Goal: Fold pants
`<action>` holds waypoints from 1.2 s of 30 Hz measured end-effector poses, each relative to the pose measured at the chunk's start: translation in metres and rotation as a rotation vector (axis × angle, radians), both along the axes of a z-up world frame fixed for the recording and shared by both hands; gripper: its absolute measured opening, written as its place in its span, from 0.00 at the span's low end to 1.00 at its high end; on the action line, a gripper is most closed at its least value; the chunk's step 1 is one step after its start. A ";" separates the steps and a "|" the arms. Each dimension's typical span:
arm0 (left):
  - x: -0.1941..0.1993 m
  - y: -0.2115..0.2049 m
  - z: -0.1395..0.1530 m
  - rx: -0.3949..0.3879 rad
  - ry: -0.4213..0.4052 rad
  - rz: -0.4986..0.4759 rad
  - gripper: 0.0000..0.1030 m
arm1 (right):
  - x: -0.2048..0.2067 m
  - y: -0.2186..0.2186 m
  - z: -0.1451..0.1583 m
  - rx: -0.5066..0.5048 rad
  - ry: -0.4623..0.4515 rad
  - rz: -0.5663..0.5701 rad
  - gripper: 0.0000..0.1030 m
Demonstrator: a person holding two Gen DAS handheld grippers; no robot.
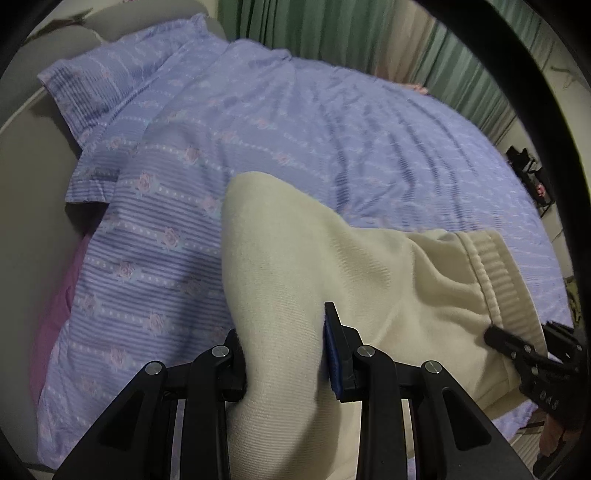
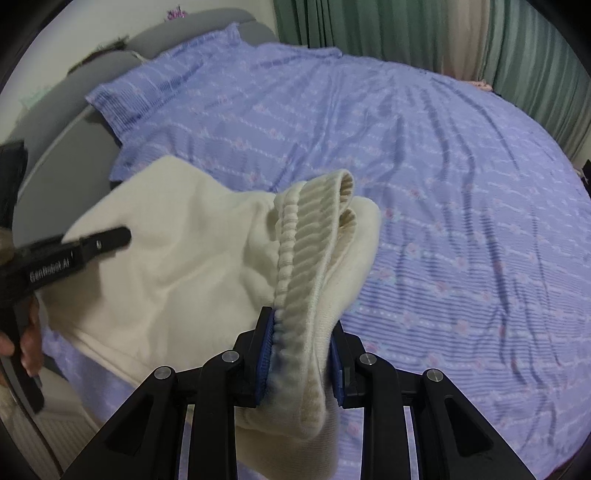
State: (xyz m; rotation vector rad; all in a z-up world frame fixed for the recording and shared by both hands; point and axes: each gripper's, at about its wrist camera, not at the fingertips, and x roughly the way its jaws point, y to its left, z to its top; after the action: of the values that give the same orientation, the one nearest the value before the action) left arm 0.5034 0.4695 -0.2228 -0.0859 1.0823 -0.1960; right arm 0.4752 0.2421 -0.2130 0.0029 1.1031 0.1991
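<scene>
Cream pants [image 1: 314, 266] hang between both grippers over a bed. My left gripper [image 1: 284, 350] is shut on a thick fold of the plain cream cloth, which bulges up between its blue-padded fingers. My right gripper [image 2: 301, 354] is shut on the ribbed elastic waistband [image 2: 314, 240] of the pants [image 2: 166, 236], which stands up in a folded ridge. In the left wrist view the right gripper [image 1: 517, 347] pinches the waistband [image 1: 495, 273] at the right. The left gripper [image 2: 107, 238] shows at the left of the right wrist view, held by a hand [image 2: 26, 332].
The bed is covered by a lilac striped floral quilt [image 1: 351, 140] with a matching pillow [image 1: 122, 85] at the far left. A grey padded headboard [image 2: 74, 110] curves round the left. Green curtains [image 2: 406, 33] hang behind. A pink sheet [image 1: 55, 314] shows at the bed's left edge.
</scene>
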 end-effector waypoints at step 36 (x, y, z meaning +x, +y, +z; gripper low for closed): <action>-0.123 -0.105 0.103 0.199 -0.146 0.008 0.87 | -0.086 -0.101 0.076 -0.074 -0.103 -0.183 0.84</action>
State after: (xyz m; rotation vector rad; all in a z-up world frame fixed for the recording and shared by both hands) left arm 0.3801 0.3646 -0.1201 0.1012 0.9502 -0.0854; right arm 0.3895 0.1415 -0.1367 0.0269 1.0003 -0.0055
